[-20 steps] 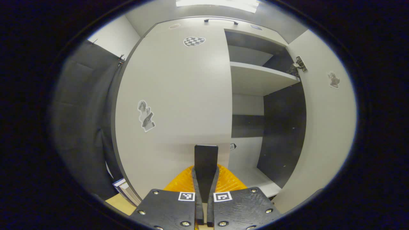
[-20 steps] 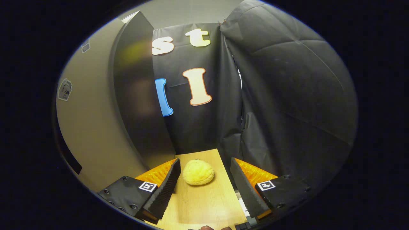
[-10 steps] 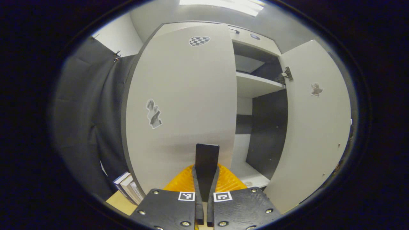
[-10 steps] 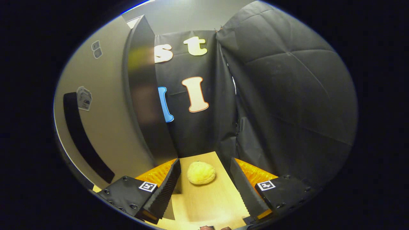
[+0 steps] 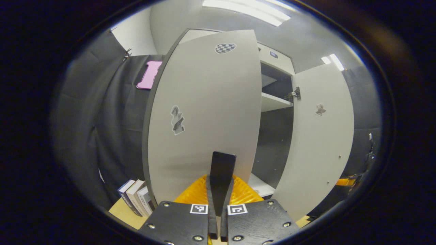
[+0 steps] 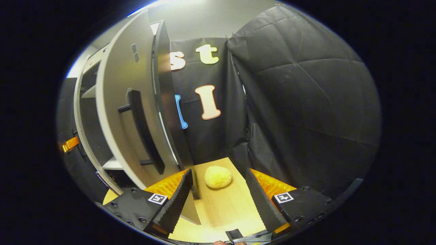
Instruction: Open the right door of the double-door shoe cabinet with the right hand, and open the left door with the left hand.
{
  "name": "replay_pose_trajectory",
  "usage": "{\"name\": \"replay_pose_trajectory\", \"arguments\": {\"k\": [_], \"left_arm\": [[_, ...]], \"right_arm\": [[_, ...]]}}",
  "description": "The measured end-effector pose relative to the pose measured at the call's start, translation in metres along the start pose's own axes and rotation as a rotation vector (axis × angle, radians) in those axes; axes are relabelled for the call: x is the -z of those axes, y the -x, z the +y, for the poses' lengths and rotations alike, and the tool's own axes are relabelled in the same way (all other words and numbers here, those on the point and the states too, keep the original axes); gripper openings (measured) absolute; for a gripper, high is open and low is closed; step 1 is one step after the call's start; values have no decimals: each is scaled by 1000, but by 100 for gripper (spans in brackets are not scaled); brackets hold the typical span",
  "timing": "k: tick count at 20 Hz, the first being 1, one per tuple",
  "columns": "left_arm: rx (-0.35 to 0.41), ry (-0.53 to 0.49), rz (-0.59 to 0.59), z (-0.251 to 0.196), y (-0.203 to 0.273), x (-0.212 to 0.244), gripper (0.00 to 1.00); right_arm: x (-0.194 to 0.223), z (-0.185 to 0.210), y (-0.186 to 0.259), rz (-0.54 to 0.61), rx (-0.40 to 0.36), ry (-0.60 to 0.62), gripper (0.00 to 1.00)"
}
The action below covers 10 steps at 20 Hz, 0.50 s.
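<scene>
The shoe cabinet's left door [image 5: 204, 112] stands partly swung out, its pale front facing me in the left gripper view. My left gripper [image 5: 219, 185] is shut on that door's black bar handle [image 5: 223, 163], which rises between the fingers. The right door [image 5: 320, 143] hangs wide open, showing its inner face and a hinge. Between the doors I see a shelf [image 5: 274, 102] and the dark interior. In the right gripper view the right door [image 6: 119, 112] and its black handle [image 6: 143, 136] are to the left. My right gripper [image 6: 218, 173] is open, apart from the door.
Several books [image 5: 134, 197] lean on the wooden tabletop [image 5: 124, 212] left of the cabinet. A yellow sponge-like lump [image 6: 218, 177] lies on the tabletop [image 6: 221, 207] ahead of the right gripper. Black cloth walls close in on the right [image 6: 306, 112] and the left [image 5: 109, 119].
The left door has swung further out with my left gripper on its handle. The right gripper has drawn back from the right door, bringing its handle and edge into view.
</scene>
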<state>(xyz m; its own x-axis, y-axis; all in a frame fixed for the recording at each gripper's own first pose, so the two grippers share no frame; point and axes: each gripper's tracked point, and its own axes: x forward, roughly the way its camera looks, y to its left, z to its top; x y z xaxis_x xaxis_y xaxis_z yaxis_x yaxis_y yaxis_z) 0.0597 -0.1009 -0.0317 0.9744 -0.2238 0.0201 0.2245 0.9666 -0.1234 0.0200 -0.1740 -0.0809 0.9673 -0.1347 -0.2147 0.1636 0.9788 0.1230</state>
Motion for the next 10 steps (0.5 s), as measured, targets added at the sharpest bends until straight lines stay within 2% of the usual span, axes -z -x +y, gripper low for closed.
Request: {"name": "replay_pose_trajectory", "arguments": {"k": [6,10], "left_arm": [[7,10,-9,-1,2,-3,6],[-23,-12,-30,3,4,-6,6]], "right_arm": [[10,9,38,-28,35,0,98],[20,16,50,-22,38,-5,98]]}}
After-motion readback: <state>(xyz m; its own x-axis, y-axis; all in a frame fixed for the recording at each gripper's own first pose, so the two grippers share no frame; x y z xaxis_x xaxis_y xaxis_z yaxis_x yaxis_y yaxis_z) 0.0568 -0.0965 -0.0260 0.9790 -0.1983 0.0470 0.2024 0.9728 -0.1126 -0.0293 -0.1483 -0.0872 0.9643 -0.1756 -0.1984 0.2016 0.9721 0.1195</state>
